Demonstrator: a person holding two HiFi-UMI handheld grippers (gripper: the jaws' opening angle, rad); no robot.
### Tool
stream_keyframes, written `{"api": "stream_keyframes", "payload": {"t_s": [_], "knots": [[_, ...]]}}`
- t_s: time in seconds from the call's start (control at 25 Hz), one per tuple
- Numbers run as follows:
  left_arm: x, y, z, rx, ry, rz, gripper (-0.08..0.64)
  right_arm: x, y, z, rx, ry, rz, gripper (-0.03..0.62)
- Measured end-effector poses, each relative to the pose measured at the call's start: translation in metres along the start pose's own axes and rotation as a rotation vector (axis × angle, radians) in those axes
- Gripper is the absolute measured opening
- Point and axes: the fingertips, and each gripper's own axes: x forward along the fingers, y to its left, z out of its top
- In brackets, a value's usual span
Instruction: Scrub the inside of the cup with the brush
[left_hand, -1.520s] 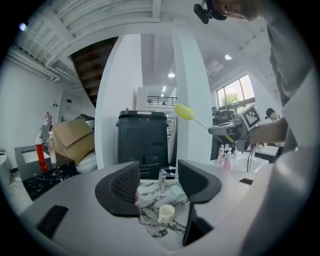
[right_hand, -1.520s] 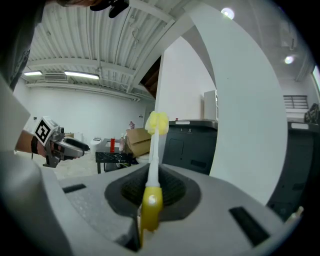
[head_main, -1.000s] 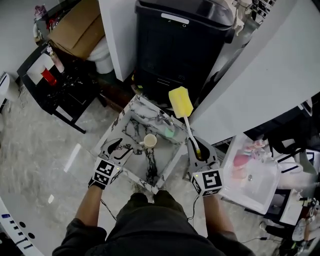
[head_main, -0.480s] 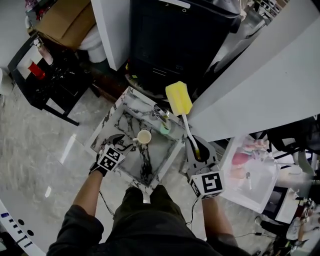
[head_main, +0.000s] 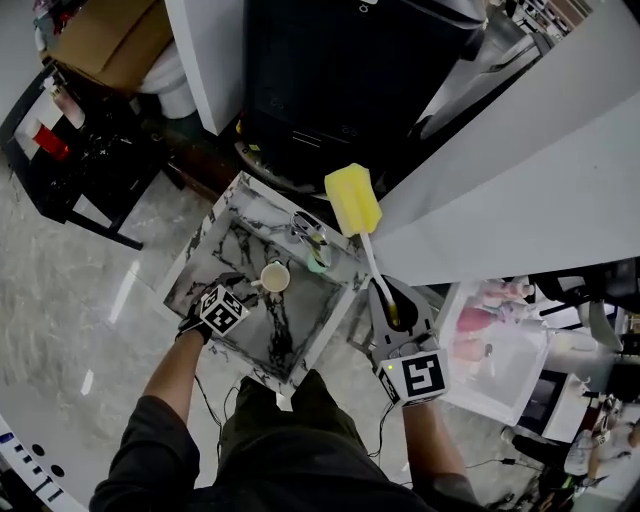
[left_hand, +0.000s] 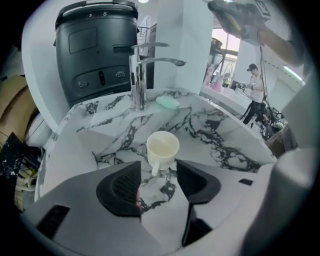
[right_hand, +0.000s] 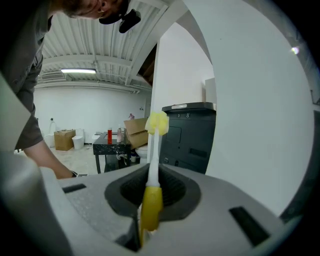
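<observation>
The cup (head_main: 274, 276) stands upright near the middle of the marble sink (head_main: 195, 262), mouth up and seemingly empty. Its handle is turned toward the near left edge, where the left gripper (head_main: 245, 288) is. In the left gripper view the cup (left_hand: 162, 148) sits just beyond the gripper (left_hand: 157, 182), whose jaws stand apart with nothing between them but bare marble. The tip of the handle lies right at the mouth of that gap, with no contact that I can make out. This is the change: a second ago this gripper sat back at the sink's near edge, well apart from the cup, and it has since come forward over the basin floor until the cup is just ahead of its pads. The right gripper (head_main: 392, 310) has hardly shifted. It is clamped on the yellow grip of the brush (head_main: 366, 245), whose sponge head points up and away over the sink's far right edge, well apart from the cup. The right gripper view shows the brush (right_hand: 151, 197) pinched between the closed jaws. Behind the cup, at the far edge, stand the faucet (left_hand: 137, 75) and a small green pad (left_hand: 167, 102). The black bin (head_main: 340, 70) lies beyond the sink. My reading is that scrubbing has not begun: the left claw is lining up to take the cup and steady it, likely by the handle or the wall, before the brush goes in.
</observation>
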Motion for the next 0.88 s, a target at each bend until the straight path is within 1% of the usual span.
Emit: {"api": "stream_keyframes", "payload": {"t_s": [0.16,0.32,0.52,0.72,0.8,0.88], "knots": [[0.021,0.003,-0.008,0.02,0.044,-0.018,0.222,0.005,-0.003,0.0,-0.003,0.01,0.002,0.034],[0.043,0.005,-0.018,0.057,0.088,-0.036,0.208,0.011,-0.005,-0.003,-0.009,0.024,0.008,0.034],[0.065,0.002,-0.027,0.113,0.119,-0.059,0.19,0.023,-0.004,-0.009,-0.013,0.041,0.023,0.034],[0.081,0.002,-0.03,0.161,0.107,-0.058,0.167,0.037,-0.001,-0.018,-0.015,0.059,0.044,0.034],[0.085,0.002,-0.029,0.191,0.098,-0.058,0.162,0.043,0.001,-0.021,-0.016,0.066,0.052,0.034],[0.088,0.002,-0.027,0.23,0.087,-0.058,0.142,0.048,0.002,-0.023,-0.017,0.073,0.061,0.034]]}}
